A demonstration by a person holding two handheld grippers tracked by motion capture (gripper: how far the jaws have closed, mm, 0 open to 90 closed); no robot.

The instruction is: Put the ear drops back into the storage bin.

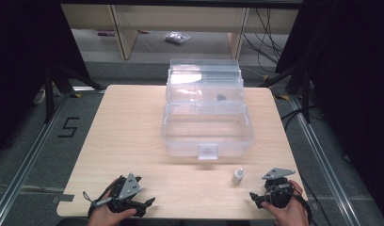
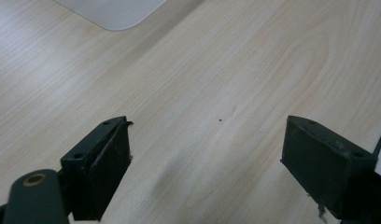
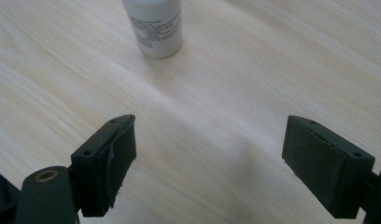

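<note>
A small white bottle (image 1: 237, 176) stands upright on the wooden table (image 1: 133, 127), in front of a clear plastic box (image 1: 206, 129) whose lid is raised at the back. My right gripper (image 1: 257, 197) rests near the table's front right edge, just right of the bottle. Its jaws stand wide open, and the bottle (image 3: 153, 25) is ahead of them, apart from both. My left gripper (image 1: 145, 203) lies at the front left, held by a hand. It is open too (image 2: 207, 161), with bare wood between the jaws.
A small dark item (image 1: 221, 98) lies in the box's upper tray. The box's latch (image 1: 207, 151) faces the front edge. Beyond the table are a wooden shelf frame (image 1: 124, 33), cables (image 1: 268, 42) and a plastic bag (image 1: 177, 37) on the floor.
</note>
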